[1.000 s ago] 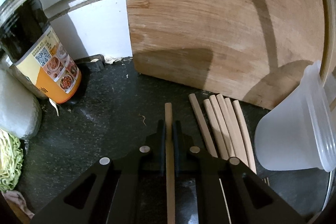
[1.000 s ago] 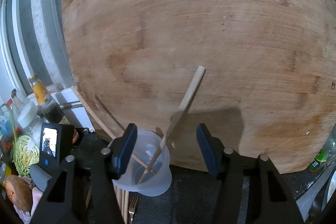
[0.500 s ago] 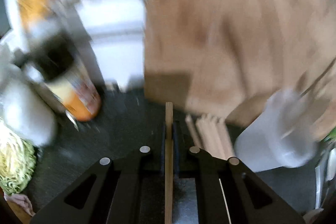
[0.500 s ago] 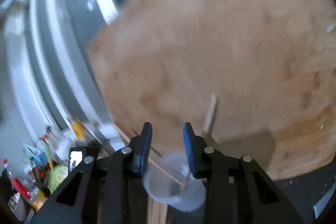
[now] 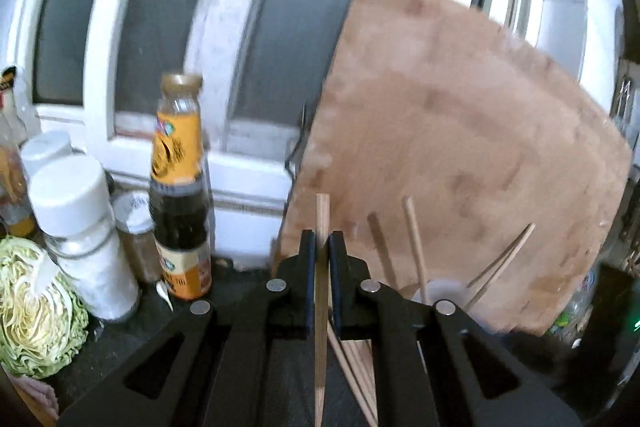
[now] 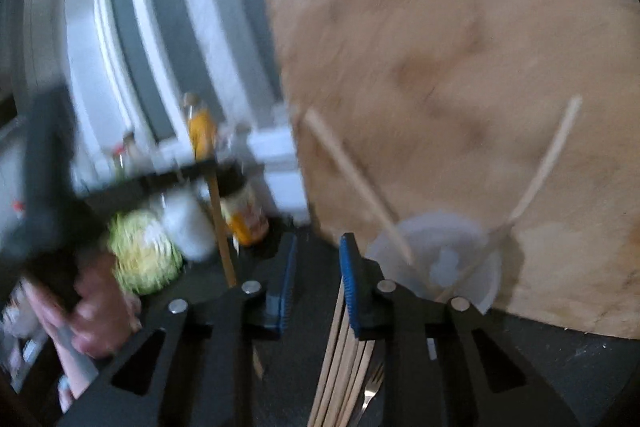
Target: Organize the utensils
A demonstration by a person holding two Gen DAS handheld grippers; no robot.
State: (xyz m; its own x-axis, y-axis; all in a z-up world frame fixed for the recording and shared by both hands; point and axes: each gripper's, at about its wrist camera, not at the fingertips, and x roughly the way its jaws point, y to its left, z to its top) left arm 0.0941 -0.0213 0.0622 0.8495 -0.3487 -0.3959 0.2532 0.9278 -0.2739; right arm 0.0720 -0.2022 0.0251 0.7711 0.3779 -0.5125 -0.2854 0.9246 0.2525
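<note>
Left wrist view: ahead and right of the left gripper point(image 5: 322, 247) leans a wooden cutting board point(image 5: 460, 155), with a plastic cup point(image 5: 442, 291) holding chopsticks before it. That gripper clamps one chopstick point(image 5: 321, 291). The right gripper point(image 6: 316, 267) holds nothing, jaws slightly parted above loose chopsticks point(image 6: 340, 367).

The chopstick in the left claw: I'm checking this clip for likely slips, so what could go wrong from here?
The left claw pinches one chopstick along its length, so it may pivot or slide on the way over. The plastic cup looks light and already holds leaning chopsticks; a nudge could tip it. The right claw hangs partly open over the loose chopsticks and could scatter them.
</note>
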